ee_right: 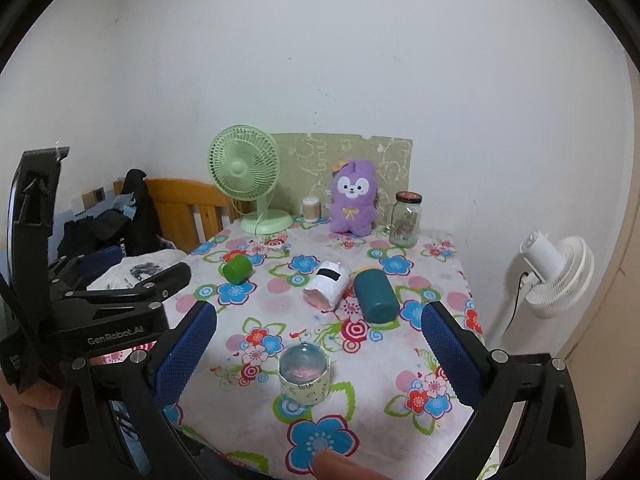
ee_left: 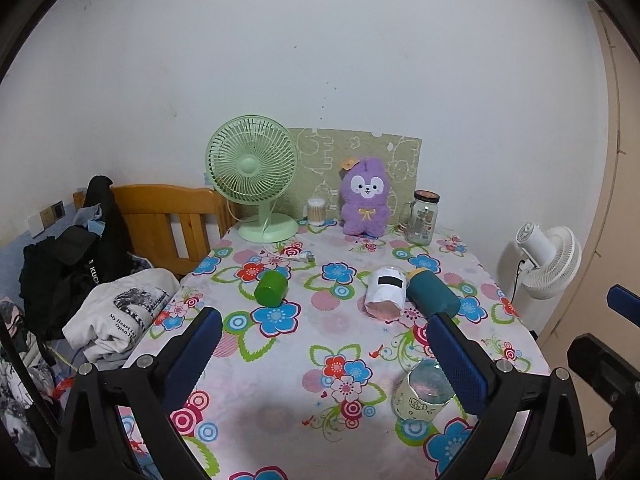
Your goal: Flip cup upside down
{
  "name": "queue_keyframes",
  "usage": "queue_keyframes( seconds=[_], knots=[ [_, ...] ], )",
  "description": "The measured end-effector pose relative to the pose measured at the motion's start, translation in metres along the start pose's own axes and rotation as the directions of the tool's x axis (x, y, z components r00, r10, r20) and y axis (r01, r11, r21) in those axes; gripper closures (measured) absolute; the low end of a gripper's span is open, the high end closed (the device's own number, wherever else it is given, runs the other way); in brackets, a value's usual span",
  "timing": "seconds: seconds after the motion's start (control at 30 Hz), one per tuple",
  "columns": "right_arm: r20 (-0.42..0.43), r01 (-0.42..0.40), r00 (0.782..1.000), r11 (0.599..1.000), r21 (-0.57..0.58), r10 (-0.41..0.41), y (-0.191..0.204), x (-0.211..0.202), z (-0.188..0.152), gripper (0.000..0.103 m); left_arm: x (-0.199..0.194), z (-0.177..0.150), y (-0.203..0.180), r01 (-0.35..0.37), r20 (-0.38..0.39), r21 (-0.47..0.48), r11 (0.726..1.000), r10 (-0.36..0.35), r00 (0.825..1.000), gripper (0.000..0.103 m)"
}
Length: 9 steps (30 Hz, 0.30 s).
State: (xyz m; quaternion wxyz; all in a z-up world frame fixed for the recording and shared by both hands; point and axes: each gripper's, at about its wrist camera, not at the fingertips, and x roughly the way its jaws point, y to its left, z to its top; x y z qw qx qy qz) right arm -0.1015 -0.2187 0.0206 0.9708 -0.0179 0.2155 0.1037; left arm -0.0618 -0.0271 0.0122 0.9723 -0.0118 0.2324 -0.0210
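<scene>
A clear glass cup with a pale printed band stands mouth-down on the flowered tablecloth near the front edge; it also shows in the left wrist view. Farther back three cups lie on their sides: a green cup, a white cup with a black label and a teal cup. My left gripper is open and empty above the table, left of the glass cup. My right gripper is open and empty, its fingers either side of the glass cup, above it.
A green desk fan, cotton-swab jar, purple plush toy and lidded glass jar line the table's back by the wall. A white fan stands at right. Clothes and a wooden bed frame at left.
</scene>
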Motion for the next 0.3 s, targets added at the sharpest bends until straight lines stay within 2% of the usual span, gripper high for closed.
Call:
queue_keyframes(
  seconds=[0.3],
  knots=[
    [-0.009, -0.01, 1.0, 1.0, 0.01, 0.01, -0.0029, 0.003, -0.0001, 0.0, 0.0061, 0.0003, 0.0015, 0.009, -0.015, -0.018, 1.0, -0.01, 1.0, 0.0]
  ],
)
